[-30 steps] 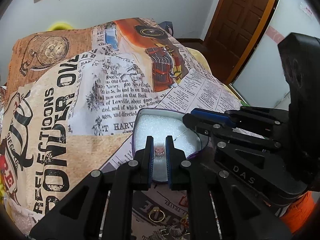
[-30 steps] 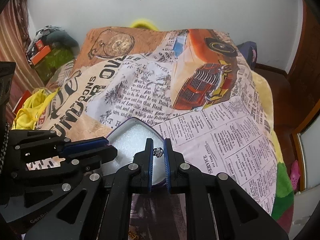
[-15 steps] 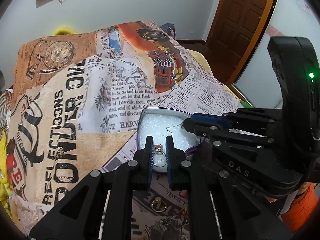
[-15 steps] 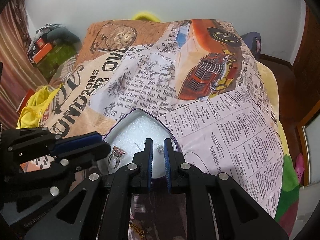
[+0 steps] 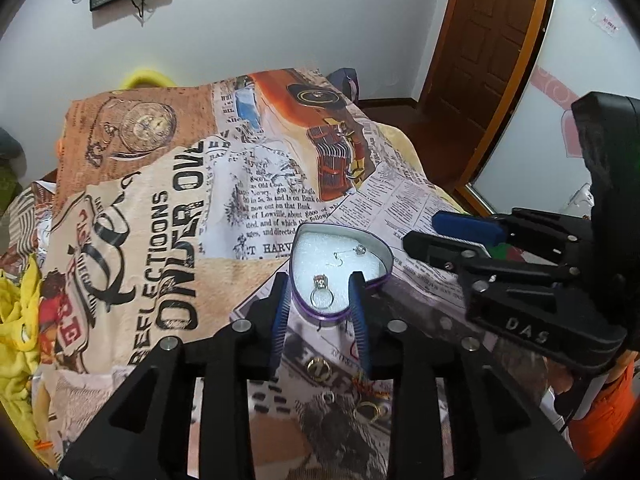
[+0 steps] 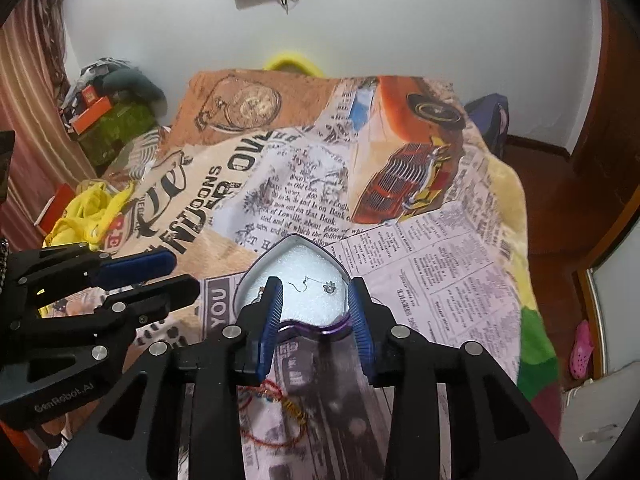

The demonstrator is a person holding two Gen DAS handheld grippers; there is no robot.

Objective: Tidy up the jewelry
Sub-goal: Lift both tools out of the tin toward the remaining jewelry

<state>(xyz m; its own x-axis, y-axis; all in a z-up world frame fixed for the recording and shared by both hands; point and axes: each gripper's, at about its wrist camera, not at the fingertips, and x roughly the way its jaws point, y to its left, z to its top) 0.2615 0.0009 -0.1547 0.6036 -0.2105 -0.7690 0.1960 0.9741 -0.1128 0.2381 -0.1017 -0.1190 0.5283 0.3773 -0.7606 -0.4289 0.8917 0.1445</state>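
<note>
Nearest the left gripper (image 5: 320, 312), under and behind its blue pads, loose pieces lie on the printed blanket (image 5: 160, 240): a gold ring (image 5: 318, 369) just behind the fingertips, a second gold ring (image 5: 368, 409) farther back to the right, and a small silver ring (image 5: 328, 397) between them. The jaws are opening and stand apart, with nothing pressed between the pads. Framed in the gap just ahead of the tips lies a silver ring with a pinkish stone (image 5: 321, 292), resting on the white foam of the heart-shaped tin (image 5: 384, 258). Beyond it, deeper in the same tin, lies a hook earring with a small flower charm (image 5: 358, 250). The tin's point faces these jaws.

Under the right gripper (image 6: 316, 312), behind its pads, a red and gold corded bracelet (image 6: 280, 404) lies on the blanket. These jaws are also opening, apart and gripping nothing. The tin's notched side sits between the fingertips, and the earring lies on the foam just ahead of the gap. The stone ring is mostly hidden behind the left-hand finger. Each gripper shows at the edge of the other's view, off to the side of the tin.

Far past both sets of jaws, the blanket runs up to a white wall (image 5: 280, 20) and a wooden door (image 5: 492, 40).
</note>
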